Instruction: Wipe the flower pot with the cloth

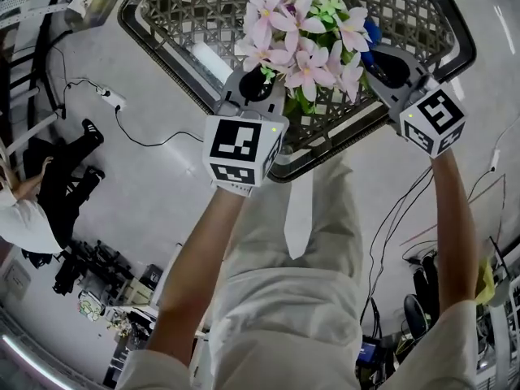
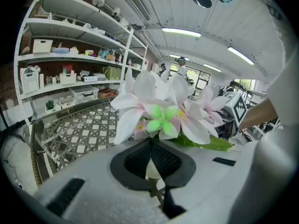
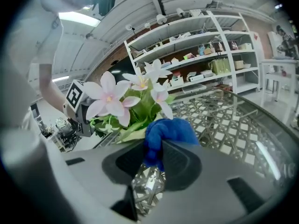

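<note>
Pink and white flowers (image 1: 301,39) rise from a pot at the near edge of a lattice table (image 1: 179,15); from the head view the blooms hide the pot. My left gripper (image 1: 258,94) is at the plant's left side. In the left gripper view its jaws (image 2: 150,146) are shut on a cream sliver of the flower pot (image 2: 153,171), with the flowers (image 2: 163,111) right above. My right gripper (image 1: 383,67) is at the plant's right side, shut (image 3: 156,148) on a bunched blue cloth (image 3: 166,132), which lies against the leaves (image 3: 140,108). The blue cloth (image 1: 372,35) peeks out beside the blooms.
A white roll (image 1: 213,62) lies on the table behind the left gripper. Shelves with boxes (image 2: 70,55) stand beyond the table. On the floor at the left are a seated person (image 1: 41,201) and a cable with a power strip (image 1: 114,100).
</note>
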{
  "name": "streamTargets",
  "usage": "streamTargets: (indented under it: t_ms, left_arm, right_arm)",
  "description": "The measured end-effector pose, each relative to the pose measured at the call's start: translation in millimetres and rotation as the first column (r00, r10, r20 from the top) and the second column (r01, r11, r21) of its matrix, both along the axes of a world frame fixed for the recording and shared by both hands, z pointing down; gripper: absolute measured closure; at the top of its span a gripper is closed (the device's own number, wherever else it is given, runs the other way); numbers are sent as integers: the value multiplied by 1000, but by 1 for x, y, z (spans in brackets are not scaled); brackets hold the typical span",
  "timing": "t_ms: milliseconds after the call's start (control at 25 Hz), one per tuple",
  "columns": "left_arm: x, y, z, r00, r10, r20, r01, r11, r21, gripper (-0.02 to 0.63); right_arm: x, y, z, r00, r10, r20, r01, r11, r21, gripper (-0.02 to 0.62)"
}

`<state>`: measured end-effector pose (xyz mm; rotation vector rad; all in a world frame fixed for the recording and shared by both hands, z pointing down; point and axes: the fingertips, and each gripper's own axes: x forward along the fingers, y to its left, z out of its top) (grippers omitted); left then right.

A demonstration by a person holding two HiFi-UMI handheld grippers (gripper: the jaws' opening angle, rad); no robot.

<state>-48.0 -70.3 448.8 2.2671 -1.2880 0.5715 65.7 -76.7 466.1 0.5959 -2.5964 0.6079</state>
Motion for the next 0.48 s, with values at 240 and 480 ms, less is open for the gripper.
streamTargets:
  t_ms: [240, 480]
  left_arm:
    - [0, 0, -1, 1000, 18, 11, -18, 1000, 0, 583]
    - [1, 0, -1, 999, 35, 9, -35, 999, -9, 583]
  right_arm:
    - [-2, 13, -6, 1000, -7, 18, 7, 1000, 4, 485]
    - [9, 24, -13, 1000, 6, 0, -6, 1000, 10, 485]
